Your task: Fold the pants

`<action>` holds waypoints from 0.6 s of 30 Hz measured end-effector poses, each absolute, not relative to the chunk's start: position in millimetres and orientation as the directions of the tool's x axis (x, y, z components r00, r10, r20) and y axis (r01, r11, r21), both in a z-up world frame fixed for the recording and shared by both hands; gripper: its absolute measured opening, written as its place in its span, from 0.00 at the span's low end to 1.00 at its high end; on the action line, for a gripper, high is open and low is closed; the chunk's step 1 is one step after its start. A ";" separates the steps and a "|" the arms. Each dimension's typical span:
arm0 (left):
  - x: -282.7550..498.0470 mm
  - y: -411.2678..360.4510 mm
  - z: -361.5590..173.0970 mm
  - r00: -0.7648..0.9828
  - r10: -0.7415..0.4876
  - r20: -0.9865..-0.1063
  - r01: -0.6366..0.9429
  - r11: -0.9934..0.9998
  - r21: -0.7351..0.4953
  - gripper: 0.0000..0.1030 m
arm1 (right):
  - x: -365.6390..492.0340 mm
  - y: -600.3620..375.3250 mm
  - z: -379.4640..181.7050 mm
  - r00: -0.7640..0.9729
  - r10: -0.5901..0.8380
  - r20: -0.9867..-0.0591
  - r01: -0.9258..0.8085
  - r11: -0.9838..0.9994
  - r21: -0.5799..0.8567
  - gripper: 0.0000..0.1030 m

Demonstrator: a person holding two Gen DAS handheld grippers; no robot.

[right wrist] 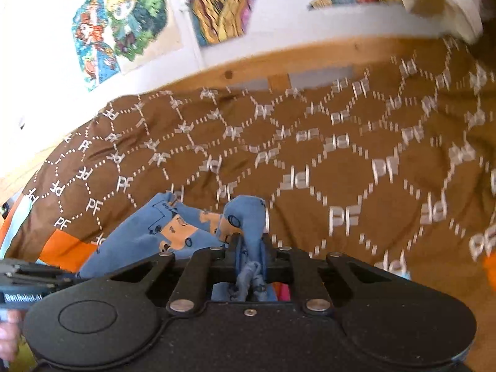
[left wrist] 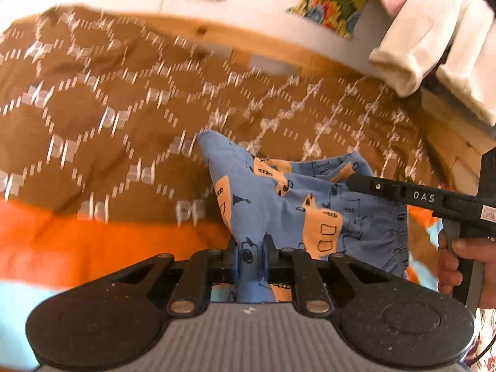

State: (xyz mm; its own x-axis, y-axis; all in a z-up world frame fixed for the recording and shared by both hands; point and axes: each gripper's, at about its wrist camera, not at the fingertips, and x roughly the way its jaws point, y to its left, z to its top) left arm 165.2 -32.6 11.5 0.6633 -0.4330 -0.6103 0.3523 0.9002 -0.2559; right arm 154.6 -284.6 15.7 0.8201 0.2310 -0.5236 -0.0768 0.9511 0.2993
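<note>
The blue pants (left wrist: 297,204) with orange vehicle prints hang bunched between the two grippers, above the brown patterned bedspread (left wrist: 108,108). My left gripper (left wrist: 250,248) is shut on a fold of the pants. The right gripper (left wrist: 365,183) reaches in from the right in the left wrist view, shut on the elastic waistband edge. In the right wrist view the right gripper (right wrist: 251,248) is shut on a bunched blue fold of the pants (right wrist: 173,232). The left gripper (right wrist: 28,279) shows at the left edge there.
The brown bedspread (right wrist: 341,155) with white PF lettering has an orange band (left wrist: 77,241) along its near side. A wooden bed rail (left wrist: 248,40) and a white wall with colourful posters (right wrist: 124,24) lie behind. Cream cloth (left wrist: 434,46) hangs at the upper right.
</note>
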 end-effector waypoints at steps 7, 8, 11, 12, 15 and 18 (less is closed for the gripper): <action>215.4 -48.7 25.1 0.707 -0.436 -0.557 0.328 0.900 -0.288 0.15 | 204.8 -306.3 56.1 0.862 0.229 -0.451 -0.124 0.960 0.251 0.11; 224.0 -49.0 25.0 0.712 -0.438 -0.549 0.317 0.898 -0.305 0.15 | 216.7 -309.6 60.8 0.866 0.232 -0.442 -0.134 0.961 0.242 0.11; 249.8 -50.0 19.9 0.720 -0.427 -0.547 0.288 0.901 -0.325 0.15 | 247.8 -314.8 64.8 0.867 0.224 -0.446 -0.144 0.968 0.205 0.11; 258.1 -51.0 15.4 0.717 -0.420 -0.557 0.283 0.905 -0.318 0.16 | 257.8 -317.5 62.6 0.862 0.222 -0.455 -0.141 0.968 0.206 0.11; 277.2 -53.1 -2.4 0.697 -0.384 -0.606 0.257 0.922 -0.289 0.16 | 281.3 -319.2 49.1 0.847 0.180 -0.501 -0.119 0.981 0.153 0.11; 283.0 -49.5 -17.9 0.675 -0.371 -0.638 0.234 0.927 -0.291 0.22 | 297.3 -326.7 33.1 0.835 0.123 -0.536 -0.069 0.990 0.119 0.11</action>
